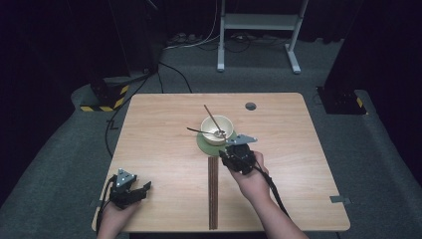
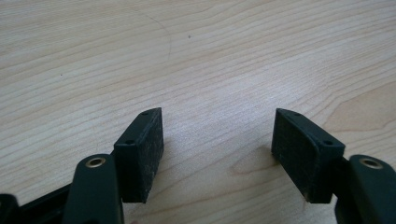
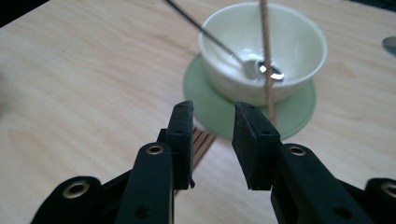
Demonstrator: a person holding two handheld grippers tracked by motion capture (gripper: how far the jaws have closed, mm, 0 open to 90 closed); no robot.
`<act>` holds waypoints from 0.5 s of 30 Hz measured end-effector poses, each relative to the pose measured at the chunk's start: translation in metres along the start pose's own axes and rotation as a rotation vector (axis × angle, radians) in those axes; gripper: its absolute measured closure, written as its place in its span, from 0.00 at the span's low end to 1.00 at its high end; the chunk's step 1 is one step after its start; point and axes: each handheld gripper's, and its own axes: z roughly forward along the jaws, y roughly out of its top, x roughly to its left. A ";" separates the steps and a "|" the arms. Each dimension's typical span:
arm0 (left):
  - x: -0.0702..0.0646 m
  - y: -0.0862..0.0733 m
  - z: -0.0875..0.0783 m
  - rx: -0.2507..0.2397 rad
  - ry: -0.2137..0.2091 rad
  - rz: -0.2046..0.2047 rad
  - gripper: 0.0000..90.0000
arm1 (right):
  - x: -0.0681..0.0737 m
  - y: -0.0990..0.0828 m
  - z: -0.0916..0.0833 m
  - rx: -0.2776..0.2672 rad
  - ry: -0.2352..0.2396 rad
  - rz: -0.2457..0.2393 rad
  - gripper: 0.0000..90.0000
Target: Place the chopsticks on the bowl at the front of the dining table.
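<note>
Here the right claw (image 3: pixel 212 140) is seen with its jaws a little apart and nothing between them; no thing is touched by its pads. It is held just in front of the cream bowl (image 3: pixel 264 51), which stands on a green round mat (image 3: pixel 205 105) near the middle of the wooden surface (image 1: pixel 164 149). In the bowl a metal spoon (image 3: pixel 259 67) and a thin wooden stick (image 3: pixel 266 46) are leaned; the far ends of both are cut off in the right gripper view. The left claw (image 2: pixel 219 154) is kept wide open and empty, low over bare wood at the near left corner. A dark strip (image 1: pixel 213 199) is set into the surface beside the right hand (image 1: pixel 254 181).
</note>
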 end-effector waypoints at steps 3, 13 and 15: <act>0.000 0.000 0.000 -0.004 -0.001 -0.002 0.38 | 0.010 -0.022 0.000 0.019 0.009 -0.010 0.76; 0.000 0.000 0.001 -0.007 -0.003 -0.003 0.38 | 0.018 -0.061 0.017 0.069 0.012 0.028 0.76; 0.000 0.000 0.000 -0.007 -0.002 -0.002 0.38 | 0.021 -0.063 0.021 0.078 0.020 0.021 0.76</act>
